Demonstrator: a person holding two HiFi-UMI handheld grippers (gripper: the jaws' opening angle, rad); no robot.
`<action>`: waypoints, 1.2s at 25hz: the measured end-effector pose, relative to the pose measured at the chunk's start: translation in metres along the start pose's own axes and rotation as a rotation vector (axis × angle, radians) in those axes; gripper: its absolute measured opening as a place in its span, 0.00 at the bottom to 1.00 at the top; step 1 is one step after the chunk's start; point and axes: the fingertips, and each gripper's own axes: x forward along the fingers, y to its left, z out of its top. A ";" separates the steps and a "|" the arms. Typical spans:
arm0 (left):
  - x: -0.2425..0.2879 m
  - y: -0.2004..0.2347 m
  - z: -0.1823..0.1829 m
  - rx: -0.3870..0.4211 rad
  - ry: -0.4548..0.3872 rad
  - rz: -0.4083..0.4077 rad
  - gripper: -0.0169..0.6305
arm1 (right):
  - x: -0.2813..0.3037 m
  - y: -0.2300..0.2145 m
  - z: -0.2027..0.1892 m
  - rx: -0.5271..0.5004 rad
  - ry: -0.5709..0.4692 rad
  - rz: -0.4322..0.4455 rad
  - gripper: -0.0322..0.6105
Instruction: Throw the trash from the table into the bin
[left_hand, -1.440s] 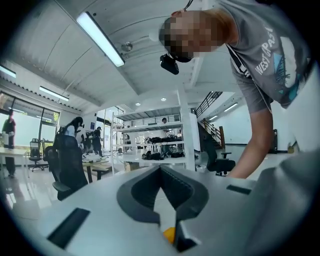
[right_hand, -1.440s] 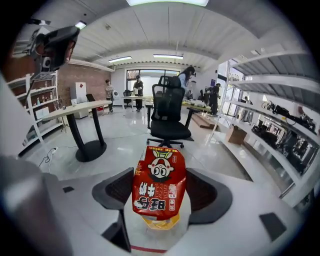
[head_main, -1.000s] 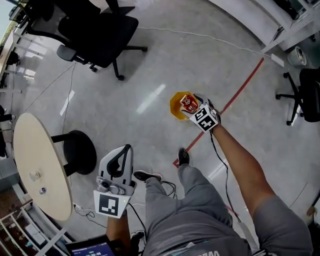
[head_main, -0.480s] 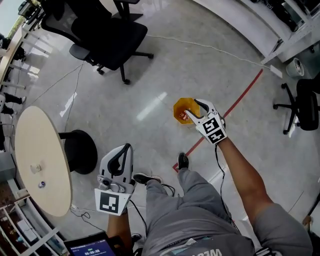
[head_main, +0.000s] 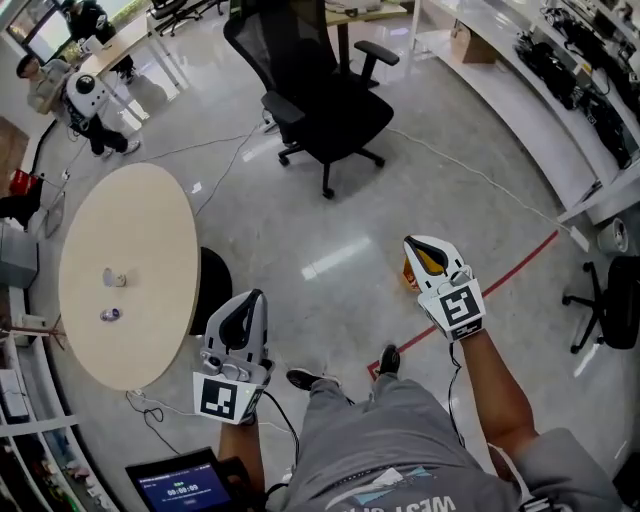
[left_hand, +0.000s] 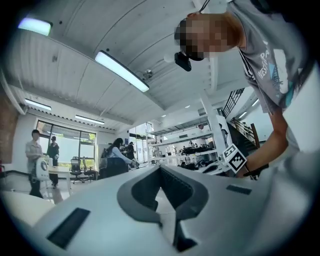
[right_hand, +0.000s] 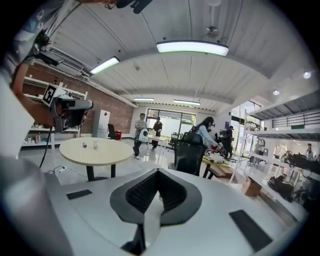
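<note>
Two small bits of trash lie on the round beige table (head_main: 140, 230): a white piece (head_main: 115, 277) and a small bluish one (head_main: 110, 315). The orange bin (head_main: 409, 272) stands on the floor, mostly hidden under my right gripper (head_main: 420, 243), which hangs above it, shut and empty. My left gripper (head_main: 250, 297) is held level near the table's right edge, its jaws meeting with nothing between them. The right gripper view shows the table (right_hand: 95, 150) ahead at the left with both pieces (right_hand: 90, 145) on it.
A black office chair (head_main: 320, 100) stands beyond the table; its back (right_hand: 187, 155) shows straight ahead in the right gripper view. A red floor line (head_main: 510, 275) runs past the bin. Cables trail over the floor. People stand at desks in the background.
The right gripper let the red packet drop into the bin, shut its jaws and rose. Both grippers lifted, and the view swung toward the table.
</note>
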 end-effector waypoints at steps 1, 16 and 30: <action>-0.019 0.018 0.003 0.007 -0.002 0.028 0.09 | 0.011 0.016 0.016 -0.012 -0.011 0.018 0.06; -0.324 0.266 0.051 0.120 -0.054 0.460 0.09 | 0.192 0.321 0.240 -0.206 -0.194 0.354 0.06; -0.516 0.385 0.041 0.084 -0.041 0.822 0.09 | 0.317 0.577 0.325 -0.321 -0.184 0.744 0.06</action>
